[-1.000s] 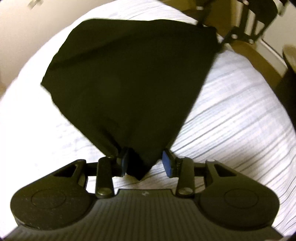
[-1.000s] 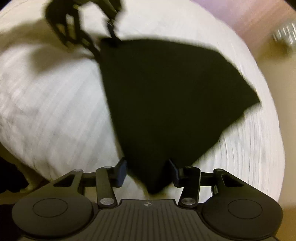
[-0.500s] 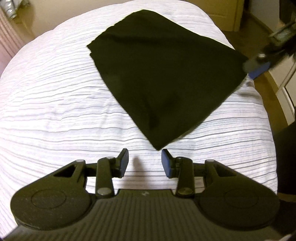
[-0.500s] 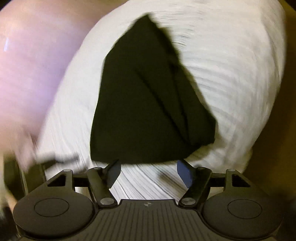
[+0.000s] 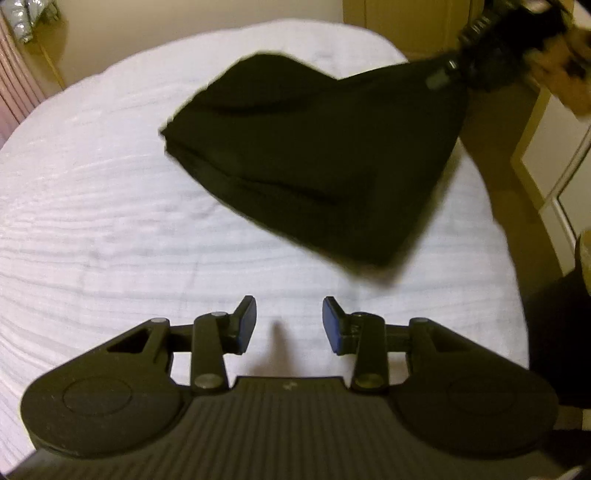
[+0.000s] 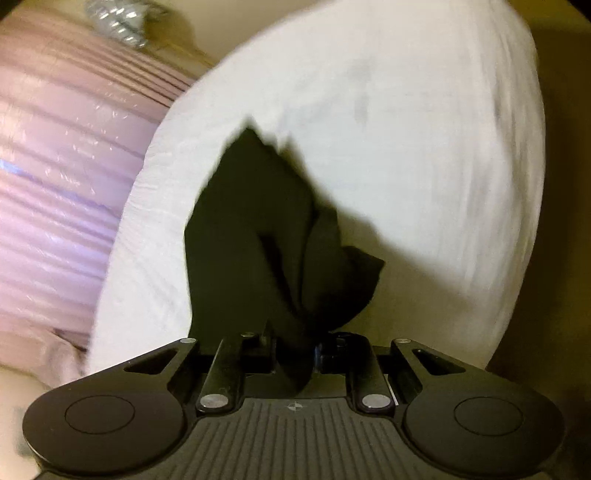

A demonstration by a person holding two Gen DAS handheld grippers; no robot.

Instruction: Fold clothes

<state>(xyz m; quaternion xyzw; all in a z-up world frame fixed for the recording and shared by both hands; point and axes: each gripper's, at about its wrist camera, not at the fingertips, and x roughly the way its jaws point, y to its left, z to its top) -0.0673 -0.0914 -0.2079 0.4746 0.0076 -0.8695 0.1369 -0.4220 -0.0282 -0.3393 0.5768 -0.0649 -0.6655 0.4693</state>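
A black garment (image 5: 317, 158) lies folded on the white striped bed (image 5: 110, 221), its far right corner raised off the cover. My left gripper (image 5: 289, 321) hangs open just short of the garment's near corner, with nothing between its blue pads. My right gripper (image 5: 448, 72) shows at the top right of the left wrist view, holding the raised corner. In the right wrist view my right gripper (image 6: 295, 349) is shut on the black garment (image 6: 258, 229), which drapes down from its fingers to the bed (image 6: 406, 147).
A pink pleated curtain (image 6: 55, 184) hangs beyond the bed's far side. A cream wall (image 5: 166, 33) and pale cupboard doors (image 5: 554, 155) stand past the bed. A brown floor strip (image 5: 495, 177) runs along the bed's right edge. A person's hand (image 5: 565, 81) holds the right gripper.
My left gripper let go of the garment's corner and drew back open. My right gripper opened, then shut on the garment's far right corner and lifted it off the bed.
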